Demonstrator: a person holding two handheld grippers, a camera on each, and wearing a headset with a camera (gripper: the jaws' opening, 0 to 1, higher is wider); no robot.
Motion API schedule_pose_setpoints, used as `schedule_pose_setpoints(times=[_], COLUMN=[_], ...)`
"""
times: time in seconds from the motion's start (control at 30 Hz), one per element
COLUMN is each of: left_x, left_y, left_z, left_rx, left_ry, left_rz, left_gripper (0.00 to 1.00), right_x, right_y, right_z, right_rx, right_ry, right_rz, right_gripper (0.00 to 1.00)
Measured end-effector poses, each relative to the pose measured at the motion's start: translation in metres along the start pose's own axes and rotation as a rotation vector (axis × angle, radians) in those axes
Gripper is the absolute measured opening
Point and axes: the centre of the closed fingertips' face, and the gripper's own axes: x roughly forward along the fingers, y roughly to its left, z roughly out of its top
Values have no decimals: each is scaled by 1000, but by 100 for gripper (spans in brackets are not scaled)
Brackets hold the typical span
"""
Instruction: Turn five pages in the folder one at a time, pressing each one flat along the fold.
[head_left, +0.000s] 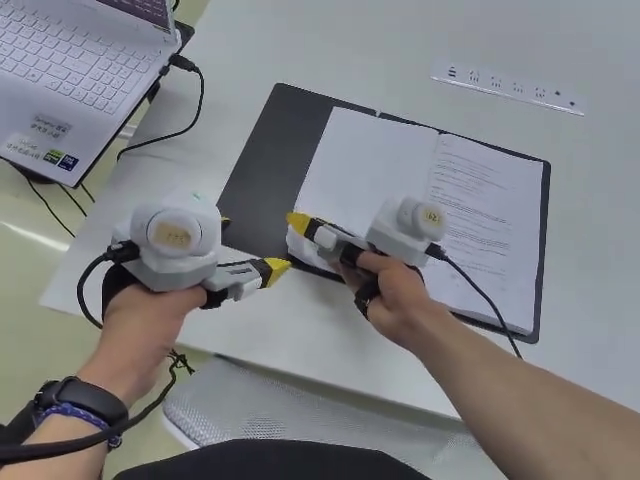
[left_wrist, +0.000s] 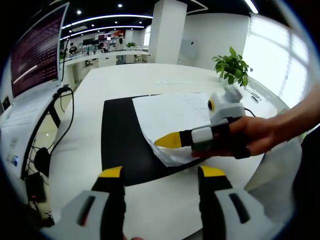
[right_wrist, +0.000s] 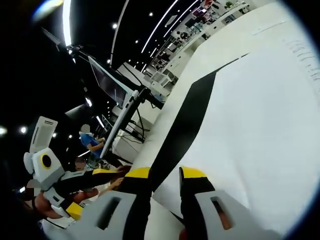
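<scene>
So the folder (head_left: 268, 165) is lying open on the white table (head_left: 330, 45), black cover down, just right of a laptop (head_left: 70, 60). The right gripper (head_left: 298, 220) has its yellow tips at the bottom-left corner of the left page (head_left: 370, 165). Its jaws sit a narrow gap apart with the page edge running into that gap, and I honestly can't tell if they touch the paper. From the left gripper view that corner looks curled up a bit. The left gripper (head_left: 275, 268) hangs just off the folder's near edge with its jaws spread wide and nothing in them.
</scene>
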Motion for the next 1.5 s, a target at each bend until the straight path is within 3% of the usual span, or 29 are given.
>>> schedule_pose_setpoints(times=[0.2,0.37,0.5,0.63,0.93,1.17,1.3,1.5], left_x=[3,8,15,23,48,66,73,86], left_y=[2,4,3,0,-11,-18,-21,-26], left_z=[2,8,16,24,38,30,27,18], left_rx=[12,20,49,71,162,223,236,267], left_ry=[1,-5,-3,-8,8,52,61,83], left_rz=[-3,-6,-19,-39,-92,-130,-145,-177], left_gripper=[57,56,54,52,48,45,44,40], right_x=[-22,-50,-71,-90,-114,-125,-131,-138], right_y=[3,-11,-31,-33,-37,-35,-37,-39], right_z=[17,36,46,55,59,58,56,57], right_rx=[-50,-95,-124,-146,-165,-196,-223,-223], right_ry=[-32,-71,-86,-97,-103,-87,-60,-60], right_rz=[20,-28,-73,-109,-144,-145,-149,-145], right_gripper=[23,26,26,26,26,29,31,32])
